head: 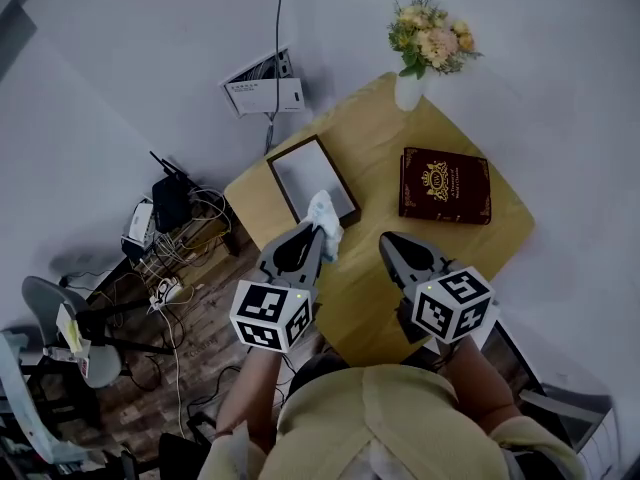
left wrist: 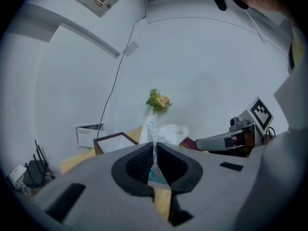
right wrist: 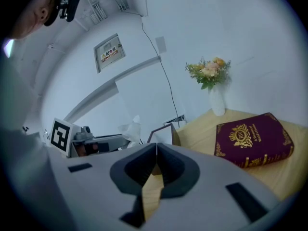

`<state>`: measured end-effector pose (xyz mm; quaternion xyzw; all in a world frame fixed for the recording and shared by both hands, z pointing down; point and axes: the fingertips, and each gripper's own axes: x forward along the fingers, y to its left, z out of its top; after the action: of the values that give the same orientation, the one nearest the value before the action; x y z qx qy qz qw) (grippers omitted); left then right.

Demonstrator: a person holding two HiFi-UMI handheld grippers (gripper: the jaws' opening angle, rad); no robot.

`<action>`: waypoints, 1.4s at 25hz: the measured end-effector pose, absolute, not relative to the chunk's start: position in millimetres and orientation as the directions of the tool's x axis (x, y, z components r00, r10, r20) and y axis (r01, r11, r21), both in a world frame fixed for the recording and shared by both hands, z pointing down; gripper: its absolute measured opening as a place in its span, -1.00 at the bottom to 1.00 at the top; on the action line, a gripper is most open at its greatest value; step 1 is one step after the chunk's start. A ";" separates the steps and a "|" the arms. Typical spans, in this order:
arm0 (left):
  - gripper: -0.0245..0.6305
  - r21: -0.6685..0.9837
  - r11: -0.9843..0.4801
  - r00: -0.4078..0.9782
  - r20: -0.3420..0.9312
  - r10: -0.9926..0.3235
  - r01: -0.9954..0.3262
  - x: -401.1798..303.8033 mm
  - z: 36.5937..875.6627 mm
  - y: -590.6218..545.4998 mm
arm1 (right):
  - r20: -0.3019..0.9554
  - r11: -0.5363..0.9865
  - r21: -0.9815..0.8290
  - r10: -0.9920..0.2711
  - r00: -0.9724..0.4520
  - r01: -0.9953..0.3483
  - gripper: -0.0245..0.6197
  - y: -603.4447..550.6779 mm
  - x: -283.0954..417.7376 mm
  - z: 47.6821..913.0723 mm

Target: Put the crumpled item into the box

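One crumpled white item (head: 326, 213) pinched in left gripper (head: 318, 230) jaws, at near corner of box (head: 303, 172), table (head: 375, 143) left edge, right gripper (head: 392, 240) jaws together, empty

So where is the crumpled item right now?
In the head view, the white crumpled item is pinched in the left claw, at the near edge of the open box and left of the maroon book.

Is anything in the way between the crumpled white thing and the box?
Nothing visible is. The left gripper holds the crumpled item right at the near edge of the open box, whose inside looks bare. The book lies off to the side.
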<state>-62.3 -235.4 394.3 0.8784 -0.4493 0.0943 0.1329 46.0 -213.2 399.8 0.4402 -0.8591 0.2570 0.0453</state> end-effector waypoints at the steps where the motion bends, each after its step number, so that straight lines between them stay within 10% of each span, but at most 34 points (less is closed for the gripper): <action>1: -0.82 0.136 -0.558 0.571 0.288 -0.768 -0.819 -62.7 393.8 -239.6 | 0.304 0.486 -0.405 -0.727 -0.616 -0.774 -0.83 -217.1 44.2 401.4; 35: -0.82 -0.230 -0.575 0.420 0.485 -0.767 -0.786 -60.6 447.7 -322.4 | 0.362 0.454 -0.524 -0.647 -0.671 -0.720 -0.83 -249.8 40.0 463.0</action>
<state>-60.6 -322.4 447.7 0.8423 -0.4609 0.2789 0.0163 40.0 -249.8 463.0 0.4017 -0.8510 0.3340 0.0549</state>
